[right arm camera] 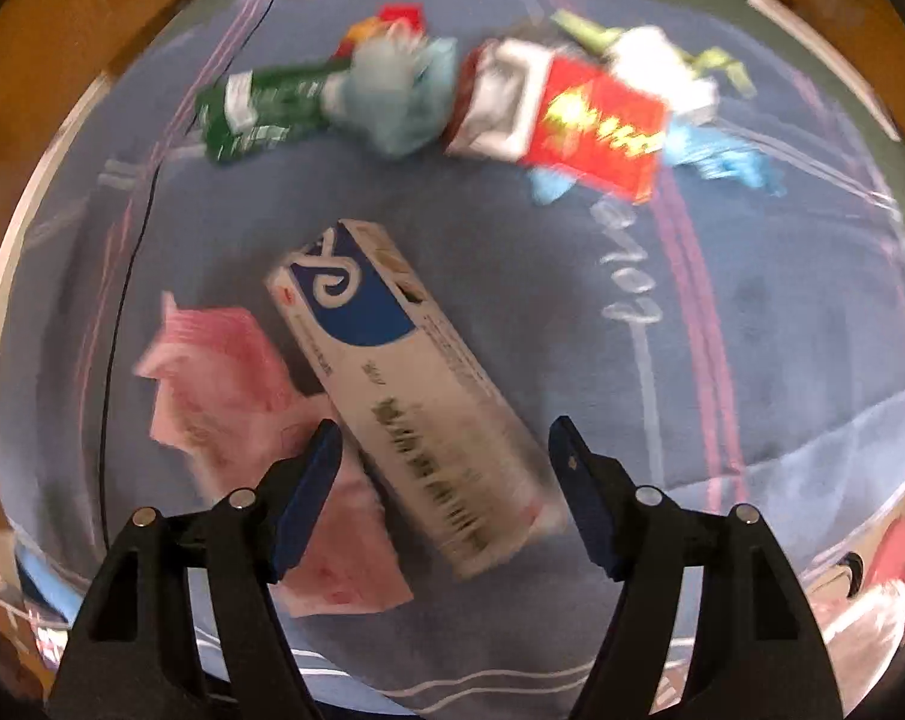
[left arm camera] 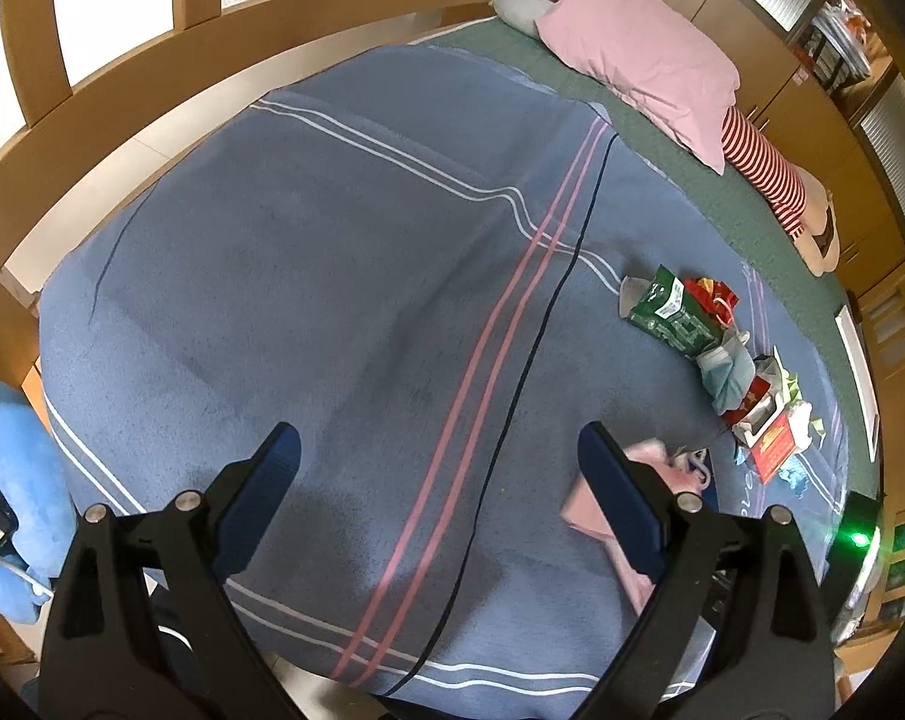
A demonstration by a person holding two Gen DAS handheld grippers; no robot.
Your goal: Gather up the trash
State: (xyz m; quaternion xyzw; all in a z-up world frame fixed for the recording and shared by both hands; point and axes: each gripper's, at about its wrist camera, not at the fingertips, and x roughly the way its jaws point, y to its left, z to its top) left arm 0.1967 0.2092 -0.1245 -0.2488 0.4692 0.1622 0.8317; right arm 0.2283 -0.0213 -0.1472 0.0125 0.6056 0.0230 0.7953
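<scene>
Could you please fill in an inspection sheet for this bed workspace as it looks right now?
Surface: blue striped blanket over a bed.
Job's things: white-and-blue box lying between the open right gripper fingers, grip not seen; pink wrapper; green packet; red carton; pale blue crumpled piece.
Clutter: pink pillow.
Grippers: left gripper open, over bare blanket.
Cables: black cable across the blanket.
Surroundings: wooden bed frame.

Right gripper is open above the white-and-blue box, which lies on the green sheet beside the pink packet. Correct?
Not quite. In the right wrist view the white-and-blue box lies on the blue blanket, not a green sheet. The right gripper is open, and the pink packet is beside the box.
</scene>
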